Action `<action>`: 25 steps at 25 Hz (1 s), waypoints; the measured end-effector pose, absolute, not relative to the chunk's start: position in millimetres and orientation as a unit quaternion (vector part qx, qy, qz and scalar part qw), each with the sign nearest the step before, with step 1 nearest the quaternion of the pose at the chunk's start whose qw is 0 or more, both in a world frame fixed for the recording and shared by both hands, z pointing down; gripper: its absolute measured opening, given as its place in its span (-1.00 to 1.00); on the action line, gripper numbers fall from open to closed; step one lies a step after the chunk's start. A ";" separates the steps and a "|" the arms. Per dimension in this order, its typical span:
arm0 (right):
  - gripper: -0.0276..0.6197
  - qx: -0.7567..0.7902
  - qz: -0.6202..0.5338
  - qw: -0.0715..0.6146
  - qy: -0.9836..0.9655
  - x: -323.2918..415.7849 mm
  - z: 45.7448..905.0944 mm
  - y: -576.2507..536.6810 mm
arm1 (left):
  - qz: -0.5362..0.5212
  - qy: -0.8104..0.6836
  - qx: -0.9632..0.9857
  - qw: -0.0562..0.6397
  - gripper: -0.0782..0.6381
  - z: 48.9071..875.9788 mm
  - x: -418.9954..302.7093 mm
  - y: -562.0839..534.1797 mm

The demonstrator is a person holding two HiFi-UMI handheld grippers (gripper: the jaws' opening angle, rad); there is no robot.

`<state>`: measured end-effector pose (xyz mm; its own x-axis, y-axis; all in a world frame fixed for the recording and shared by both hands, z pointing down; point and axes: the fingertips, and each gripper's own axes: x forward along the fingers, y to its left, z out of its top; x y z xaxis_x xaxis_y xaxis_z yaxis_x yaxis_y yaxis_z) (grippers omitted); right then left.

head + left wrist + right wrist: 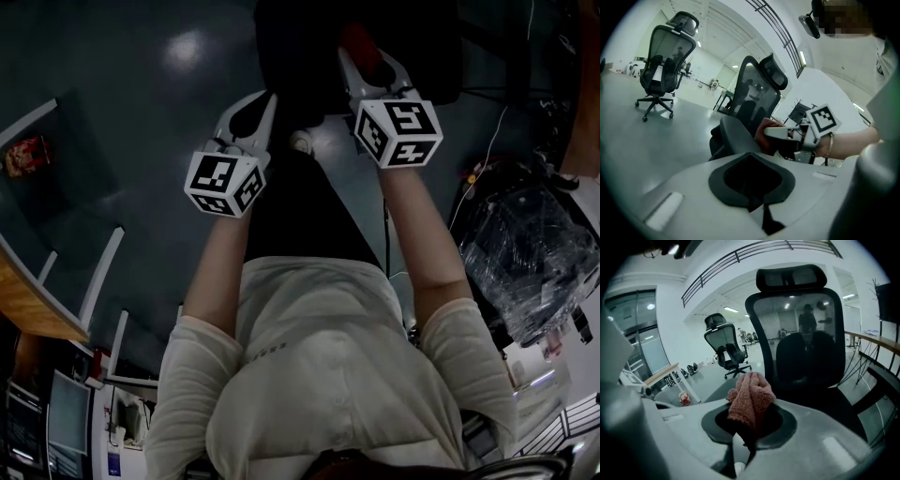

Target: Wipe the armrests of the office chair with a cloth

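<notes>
Right hand-held gripper (746,439) pinches a fuzzy pink cloth (751,401) (bunched); left hand-held gripper (760,209) closed, empty, beside mesh-backed chair (801,329).

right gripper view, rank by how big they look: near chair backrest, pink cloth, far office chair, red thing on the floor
1. near chair backrest
2. pink cloth and far office chair: these look about alike, and the cloth is close to the camera, so they are not ranked
3. red thing on the floor
</notes>
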<state>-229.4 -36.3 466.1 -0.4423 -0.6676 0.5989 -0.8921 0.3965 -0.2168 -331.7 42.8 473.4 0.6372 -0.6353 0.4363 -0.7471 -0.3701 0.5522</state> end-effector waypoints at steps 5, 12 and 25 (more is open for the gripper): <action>-0.77 0.451 0.242 0.206 -0.834 -266.3 471.5 -97.2 | 0.075 -0.419 0.822 0.379 -0.73 473.4 -331.1 44.6; -0.77 0.445 0.246 0.209 -0.835 -284.2 482.9 -122.4 | 0.073 -0.413 0.821 0.389 -0.74 474.3 -334.3 42.6; -0.77 0.436 0.273 0.200 -0.834 -279.7 475.7 -46.7 | 0.047 -0.428 0.817 0.385 -0.73 472.6 -337.8 42.3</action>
